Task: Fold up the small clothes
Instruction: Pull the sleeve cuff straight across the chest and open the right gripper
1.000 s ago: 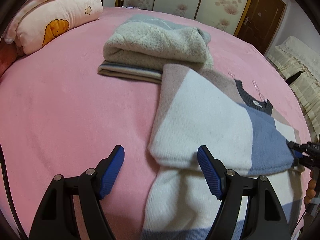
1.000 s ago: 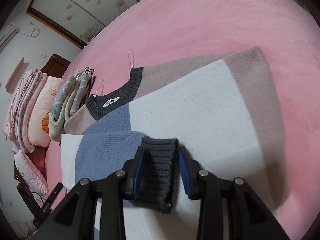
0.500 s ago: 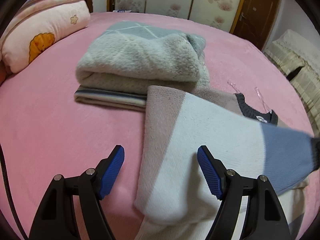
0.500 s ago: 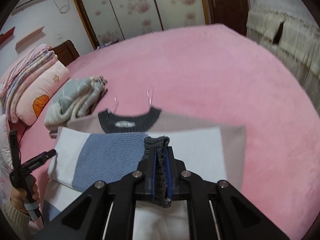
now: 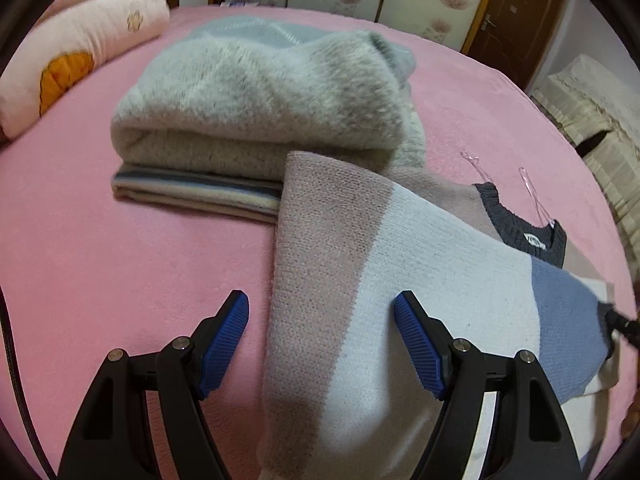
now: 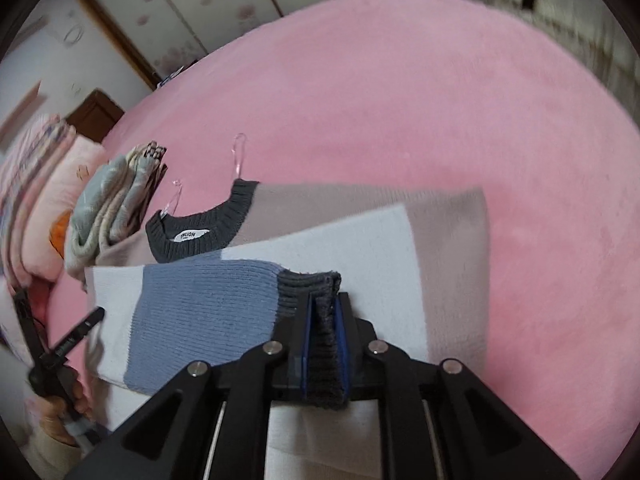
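The right gripper [image 6: 324, 344] is clamped on the dark grey ribbed cuff [image 6: 308, 286] of the sweater's sleeve, pinched flat between the blue pads; the jaws have just been easing a touch wider but the cuff is still squeezed between them. From there the sleeve [image 6: 200, 316] runs off toward the left of the right wrist view, blue first, then white, laid across the body of the sweater [image 6: 360, 248].

The left gripper [image 5: 320, 344] hangs with its jaws spread wide and nothing pinched. The folded edge of the sweater [image 5: 360, 300] sits between its blue pads in the left wrist view, closer to the right-hand pad, but whether either pad touches the knit is hard to say.

The sweater itself is colour-blocked in dusty pink, white and blue, lying flat on the pink bed [image 6: 440, 100], filling the lower middle of both views. Its dark collar [image 6: 200, 236] with a white label faces up, and two clear plastic loops [image 6: 240, 156] stick out past it onto the bedding.

Right behind the sweater, upper middle of the left wrist view, there's a stack of folded clothes [image 5: 260, 92], a fuzzy grey-green one on top of a striped one, touching the sweater's far corner. A pink pillow [image 5: 80, 52] with an orange print sits in the upper left. A hand [image 6: 56, 420] shows at the lower left of the right wrist view.
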Demonstrator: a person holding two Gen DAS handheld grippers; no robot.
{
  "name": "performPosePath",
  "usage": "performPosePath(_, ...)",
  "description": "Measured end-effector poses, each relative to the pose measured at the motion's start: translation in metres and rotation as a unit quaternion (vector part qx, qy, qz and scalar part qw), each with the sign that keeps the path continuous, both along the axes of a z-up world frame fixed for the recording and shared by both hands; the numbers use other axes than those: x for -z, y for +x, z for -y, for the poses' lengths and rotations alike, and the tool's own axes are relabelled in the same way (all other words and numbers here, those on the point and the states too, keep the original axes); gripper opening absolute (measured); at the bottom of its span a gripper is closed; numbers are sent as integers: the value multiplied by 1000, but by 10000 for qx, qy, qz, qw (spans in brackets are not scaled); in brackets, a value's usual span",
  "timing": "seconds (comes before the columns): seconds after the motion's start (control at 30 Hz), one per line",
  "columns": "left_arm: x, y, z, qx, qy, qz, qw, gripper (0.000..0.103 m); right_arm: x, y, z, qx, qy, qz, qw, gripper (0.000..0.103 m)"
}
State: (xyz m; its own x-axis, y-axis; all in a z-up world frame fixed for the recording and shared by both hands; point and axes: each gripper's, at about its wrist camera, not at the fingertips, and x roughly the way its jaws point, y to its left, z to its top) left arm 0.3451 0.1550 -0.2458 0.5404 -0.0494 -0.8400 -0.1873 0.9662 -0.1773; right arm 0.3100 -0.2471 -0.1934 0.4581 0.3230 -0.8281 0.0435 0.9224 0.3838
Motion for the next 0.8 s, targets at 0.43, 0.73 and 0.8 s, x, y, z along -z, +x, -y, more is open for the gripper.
performPosePath(0.43, 5, 17, -38, 159, -1093, -74, 9939, 74, 1, -13, 29, 118, 582, -19, 9982, 33)
performPosePath(0.73, 6, 41, -43, 691, -1036, -217, 9920, 64, 13, -1, 0, -235, 165, -20, 9996, 33)
performPosePath(0.8, 8, 47, -37, 887, -975, -253, 9910, 36, 14, 1, -5, -287, 45, 27, 9996, 33)
